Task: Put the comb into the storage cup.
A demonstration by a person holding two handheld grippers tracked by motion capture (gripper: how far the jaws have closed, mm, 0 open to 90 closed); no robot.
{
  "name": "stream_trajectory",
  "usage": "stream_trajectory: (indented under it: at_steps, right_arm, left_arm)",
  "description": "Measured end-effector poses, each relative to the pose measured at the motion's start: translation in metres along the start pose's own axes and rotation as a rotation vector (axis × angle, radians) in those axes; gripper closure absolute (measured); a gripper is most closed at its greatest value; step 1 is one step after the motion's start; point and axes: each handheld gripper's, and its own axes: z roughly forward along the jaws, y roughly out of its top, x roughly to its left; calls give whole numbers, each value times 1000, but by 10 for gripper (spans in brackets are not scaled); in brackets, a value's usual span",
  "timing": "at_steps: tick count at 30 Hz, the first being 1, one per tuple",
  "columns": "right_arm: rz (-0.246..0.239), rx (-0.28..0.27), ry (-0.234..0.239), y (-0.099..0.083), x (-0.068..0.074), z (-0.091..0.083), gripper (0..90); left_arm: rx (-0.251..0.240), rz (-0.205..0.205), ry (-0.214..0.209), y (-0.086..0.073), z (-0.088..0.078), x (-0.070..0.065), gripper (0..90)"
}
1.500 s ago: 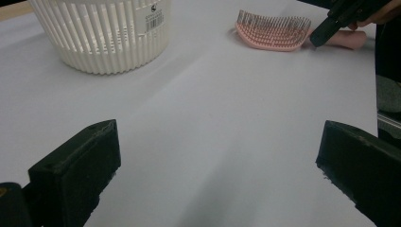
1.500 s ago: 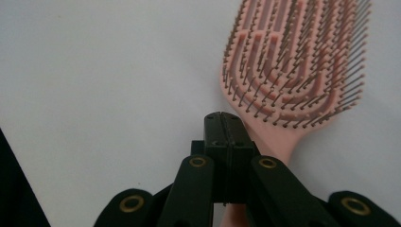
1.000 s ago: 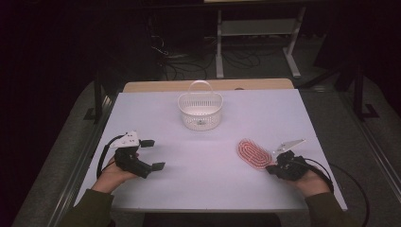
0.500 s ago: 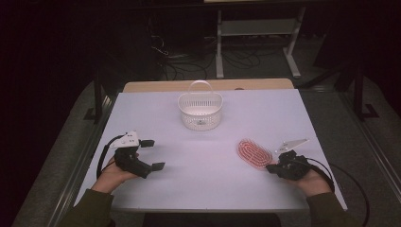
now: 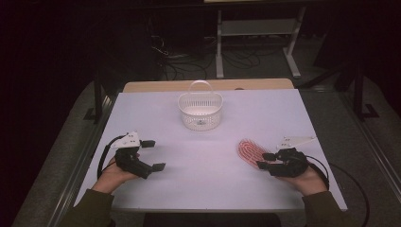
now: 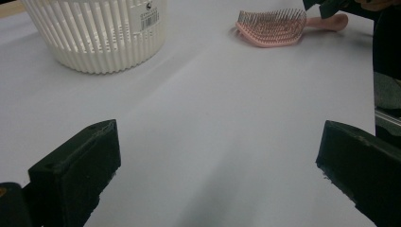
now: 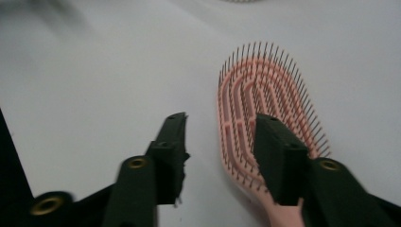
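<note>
Hairbrush (image 5: 249, 150): a pink paddle brush is seen lying flat on the white table (image 5: 198, 170), bristles up.
Basket (image 5: 200, 110): a white slatted basket with an arched handle is set far ahead of both grippers, toward the table's far edge; nothing can be made out inside it (its floor looks bare in the high view).
Brush axis: the long axis runs from the handle (image 6: 326, 21), nearest the right gripper, to the rounded head, which points away from that gripper and toward the basket side.
Brush relative to right gripper (image 7: 220, 142): in the right gripper view the brush head lies just ahead of the jaws, with one jaw over the head's near part and the other on bare table beside it; the handle passes beneath.
Right gripper state: the jaws are held apart, nothing clamped; contact with the brush cannot be told.
Left gripper (image 5: 150, 155): jaws are spread wide over bare table, well apart from the brush.
Hands: each gripper is held by a hand at the table's near edge.
</note>
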Motion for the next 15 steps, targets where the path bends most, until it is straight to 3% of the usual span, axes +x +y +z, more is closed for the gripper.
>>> stream_trajectory:
  at_steps: [5, 15]
  right_arm:
    - [5, -35, -22, 7, 2, 1, 386]
    - [0, -97, -7, 19, 7, 5, 134]
  left_arm:
    - [9, 3, -7, 0, 1, -1, 0]
    - [13, 6, -12, 0, 2, -2, 0]
